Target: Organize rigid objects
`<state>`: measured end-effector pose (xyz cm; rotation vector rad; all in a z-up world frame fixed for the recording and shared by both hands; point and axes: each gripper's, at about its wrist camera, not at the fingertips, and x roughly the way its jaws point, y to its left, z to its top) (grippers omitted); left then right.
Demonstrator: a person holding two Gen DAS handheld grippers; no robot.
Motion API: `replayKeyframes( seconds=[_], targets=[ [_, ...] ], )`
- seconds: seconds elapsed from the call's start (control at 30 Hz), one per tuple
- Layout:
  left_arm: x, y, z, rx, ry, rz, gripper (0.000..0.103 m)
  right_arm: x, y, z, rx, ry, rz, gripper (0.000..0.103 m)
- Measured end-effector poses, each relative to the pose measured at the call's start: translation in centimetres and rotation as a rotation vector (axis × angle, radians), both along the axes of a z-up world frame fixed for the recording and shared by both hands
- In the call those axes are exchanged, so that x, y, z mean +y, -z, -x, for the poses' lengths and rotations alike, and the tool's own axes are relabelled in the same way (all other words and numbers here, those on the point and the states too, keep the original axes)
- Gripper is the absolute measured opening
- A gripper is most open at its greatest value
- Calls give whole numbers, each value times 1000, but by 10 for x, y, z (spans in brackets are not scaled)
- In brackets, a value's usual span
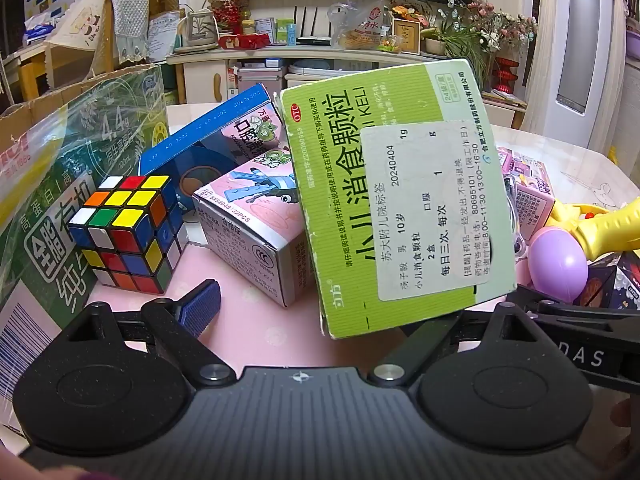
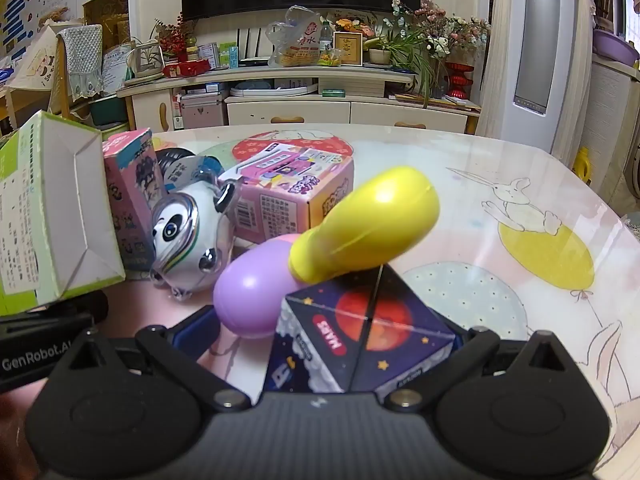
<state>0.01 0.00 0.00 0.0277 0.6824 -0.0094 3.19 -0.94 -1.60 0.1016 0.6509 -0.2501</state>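
My left gripper [image 1: 340, 304] stands wide open. The green medicine box [image 1: 396, 196] leans tilted over its right finger, whose tip is hidden; whether they touch I cannot tell. Its left finger [image 1: 200, 308] is bare. A Rubik's cube [image 1: 128, 232], a pink toy box [image 1: 256, 232] and a blue box [image 1: 208, 140] lie ahead. My right gripper [image 2: 324, 336] is open around the dark space-print cube [image 2: 360, 340]. A yellow toy [image 2: 368, 224] and a purple egg [image 2: 248, 292] rest against the cube. The green box [image 2: 48, 212] stands at the left.
A green milk carton [image 1: 60, 184] walls the left side. A panda figure [image 2: 192, 232], a pink box [image 2: 292, 196] and a tall pink box [image 2: 132, 192] crowd the table middle. The table's right part [image 2: 520, 240] shows a rabbit print.
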Motion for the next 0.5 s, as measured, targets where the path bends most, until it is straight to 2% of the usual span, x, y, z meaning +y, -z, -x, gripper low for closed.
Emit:
replayKeyframes(
  seconds=[0.4, 0.5],
  targets=[
    [7, -6, 32, 17, 15, -19, 103, 3, 0, 25, 34, -30, -8, 103],
    [14, -9, 45, -10, 31, -30, 103, 10, -3, 35, 29, -32, 44, 103]
  ],
)
